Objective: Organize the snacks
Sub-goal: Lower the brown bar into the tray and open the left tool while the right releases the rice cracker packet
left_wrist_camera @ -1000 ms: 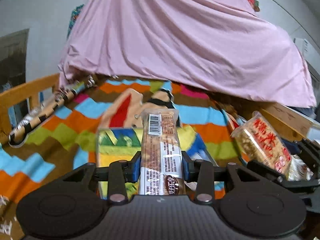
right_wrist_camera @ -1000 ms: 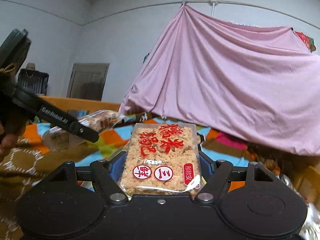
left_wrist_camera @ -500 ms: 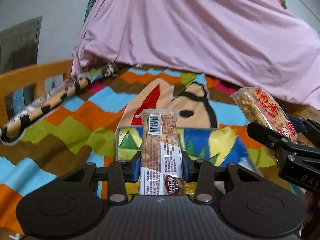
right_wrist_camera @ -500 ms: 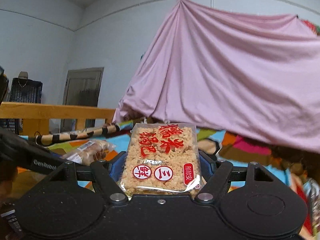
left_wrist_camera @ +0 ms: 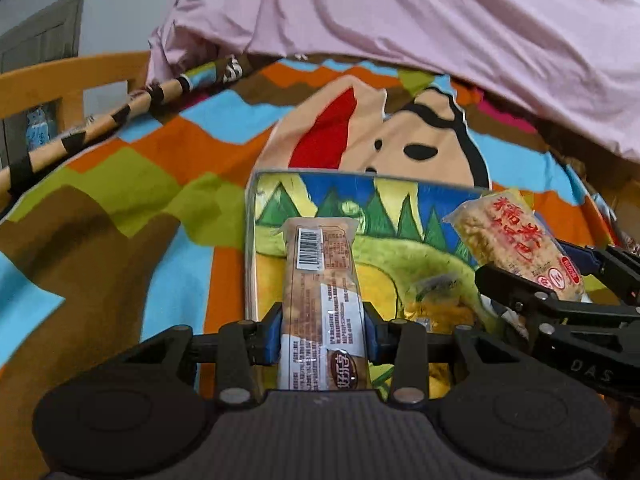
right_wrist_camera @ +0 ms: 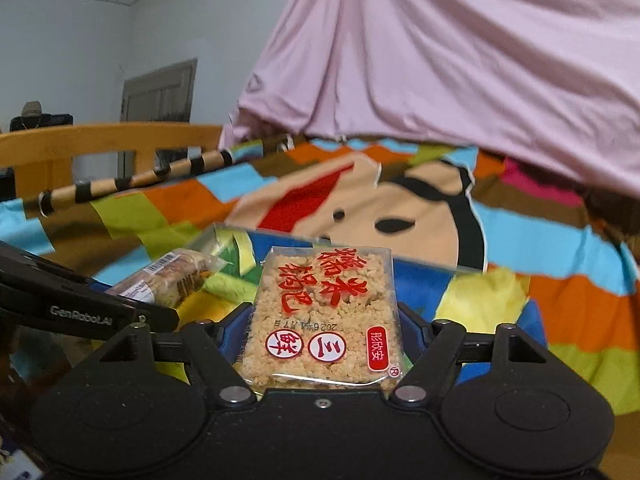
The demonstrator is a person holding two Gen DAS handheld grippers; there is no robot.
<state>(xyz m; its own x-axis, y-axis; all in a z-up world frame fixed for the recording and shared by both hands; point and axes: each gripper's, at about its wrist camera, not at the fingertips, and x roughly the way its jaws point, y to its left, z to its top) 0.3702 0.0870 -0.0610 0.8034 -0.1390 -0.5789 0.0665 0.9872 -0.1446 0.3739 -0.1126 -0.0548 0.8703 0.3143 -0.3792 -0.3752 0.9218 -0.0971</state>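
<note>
Clamped between the blue pads of the left gripper (left_wrist_camera: 323, 330): one long snack bar (left_wrist_camera: 322, 300) in clear wrap, barcode end pointing away, held above one clear plastic box (left_wrist_camera: 256, 216) with a painted landscape of green trees showing through its floor. Clenched in the right gripper (right_wrist_camera: 325, 330): one flat rice-cracker packet (right_wrist_camera: 326, 316) with red characters, pads pressing both its sides, also hanging over that same box (right_wrist_camera: 224, 232). Seen side by side in each view: from the left, the second gripper (left_wrist_camera: 560, 304) with its packet (left_wrist_camera: 516, 240) at the right edge; from the right, the other gripper (right_wrist_camera: 80, 304) with its bar (right_wrist_camera: 168, 280) at the left. Two snacks counted in all, both lifted, neither resting in the box. Beneath: one patchwork blanket (left_wrist_camera: 132, 168) of many colours bearing a cartoon face. Along its far left edge, one striped roll (left_wrist_camera: 92, 128), beside one wooden rail (left_wrist_camera: 60, 80). Behind, one pink sheet (left_wrist_camera: 400, 12) draped over something hidden.
</note>
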